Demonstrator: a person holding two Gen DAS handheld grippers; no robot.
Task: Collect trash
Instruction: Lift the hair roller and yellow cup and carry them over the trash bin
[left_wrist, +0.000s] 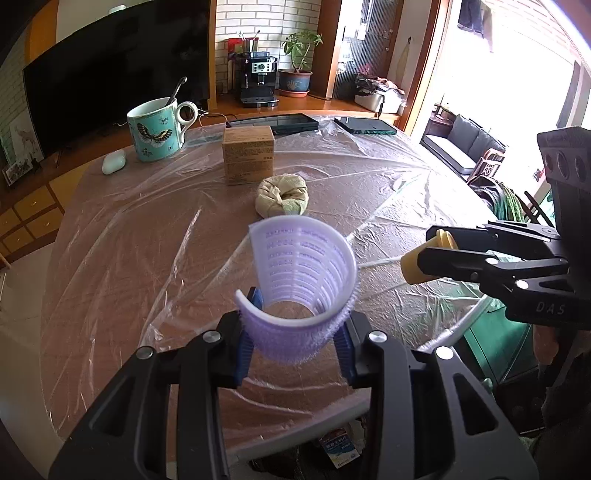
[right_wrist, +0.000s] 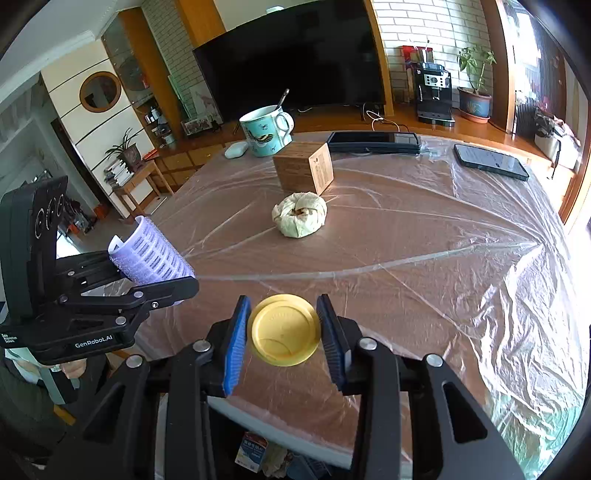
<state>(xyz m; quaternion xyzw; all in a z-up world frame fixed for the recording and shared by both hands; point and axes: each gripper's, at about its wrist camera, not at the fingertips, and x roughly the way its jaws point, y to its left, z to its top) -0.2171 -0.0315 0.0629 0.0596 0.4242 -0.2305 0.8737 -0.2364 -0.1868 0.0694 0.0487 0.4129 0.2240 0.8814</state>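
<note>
Left wrist view: at lower centre, the left gripper (left_wrist: 295, 332) is clamped on a lilac hair roller (left_wrist: 303, 280), its blue pads pressing the bristled sides and the hollow end facing the camera. It hangs above the table (left_wrist: 110, 258), probably being carried off as trash. At the right edge, the right gripper (left_wrist: 424, 258) pinches a yellow lid (left_wrist: 412, 267). On the table, which is covered in wrinkled clear plastic sheet (left_wrist: 388, 166), a tied paper bundle (left_wrist: 282, 197) sits at centre, likely the trash not yet collected. Just behind it stands a brown box (left_wrist: 248, 153). A butterfly mug (left_wrist: 157, 129) with a spoon is at upper left, a white case (left_wrist: 113, 162) beside it. A television (left_wrist: 110, 74) fills the upper left.

Right wrist view: at lower centre, the right gripper (right_wrist: 284, 332) grips the lid (right_wrist: 284, 330) by its rim, flat face toward the camera, clear of the table. At left, the left gripper (right_wrist: 159, 280) holds the roller (right_wrist: 151, 254). The bundle (right_wrist: 300, 214) lies at centre, the box (right_wrist: 304, 168) behind it, the mug (right_wrist: 264, 131) further back. Two dark phones or tablets (right_wrist: 491, 160) lie along the far edge. A coffee machine (right_wrist: 434, 94) and potted plant (right_wrist: 474, 85) stand at upper right.
</note>
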